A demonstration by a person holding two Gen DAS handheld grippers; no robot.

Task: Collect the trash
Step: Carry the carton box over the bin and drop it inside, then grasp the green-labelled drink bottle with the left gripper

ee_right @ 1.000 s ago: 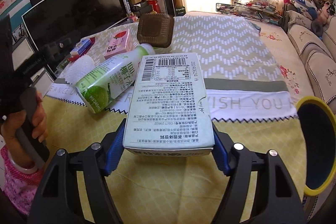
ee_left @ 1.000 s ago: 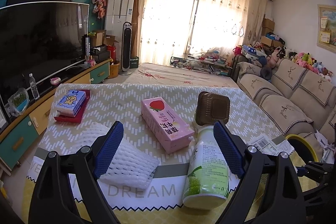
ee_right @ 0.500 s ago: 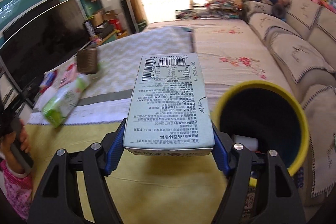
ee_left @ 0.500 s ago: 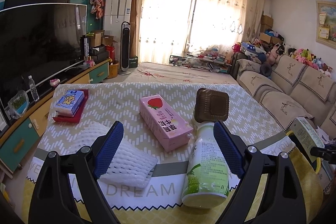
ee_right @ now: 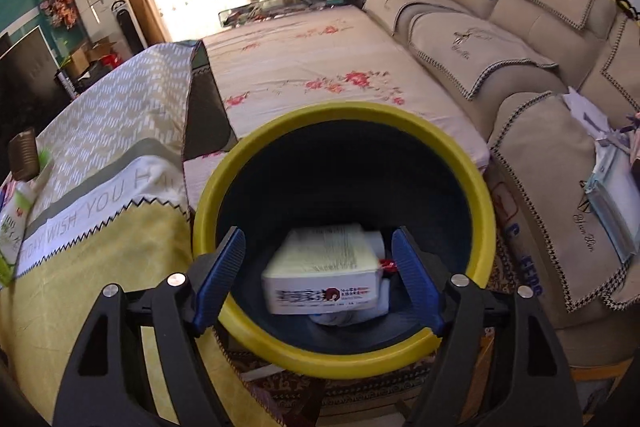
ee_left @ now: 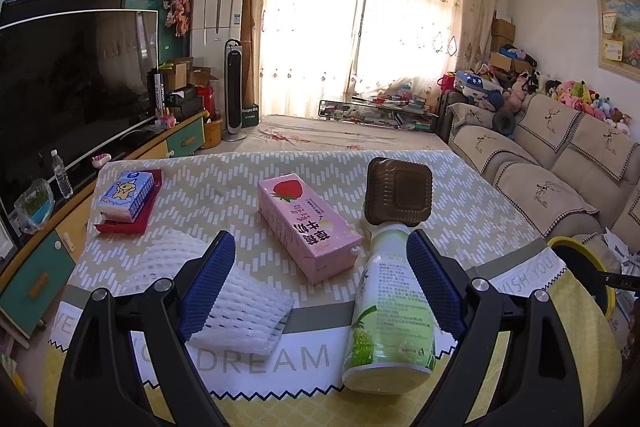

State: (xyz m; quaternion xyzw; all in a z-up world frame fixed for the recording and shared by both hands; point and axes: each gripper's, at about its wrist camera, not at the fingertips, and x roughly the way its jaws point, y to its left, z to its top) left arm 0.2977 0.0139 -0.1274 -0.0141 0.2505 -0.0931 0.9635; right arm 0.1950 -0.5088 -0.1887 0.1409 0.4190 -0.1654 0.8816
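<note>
My right gripper (ee_right: 318, 279) is open over the yellow-rimmed dark bin (ee_right: 486, 211). The pale carton (ee_right: 324, 285) is blurred inside the bin, clear of my fingers, above other white trash. My left gripper (ee_left: 316, 287) is open and empty above the table. Below it lie a white foam net (ee_left: 240, 311) on the left, a pink strawberry milk carton (ee_left: 308, 227) in the middle and a green-white bottle (ee_left: 390, 323) on the right. A brown plastic tray (ee_left: 400, 193) leans behind the bottle. The bin's rim (ee_left: 576, 247) shows at the table's right edge.
A tissue pack (ee_left: 126, 195) rests on a red tray at the table's far left. A sofa (ee_right: 520, 67) runs along the right of the bin. A TV cabinet (ee_left: 48, 227) stands left of the table. A flowered cloth surface (ee_right: 320, 75) lies beyond the bin.
My right gripper swung right from the table to over the bin and opened, and the pale carton dropped into the bin. My left gripper stayed open and shifted little.
</note>
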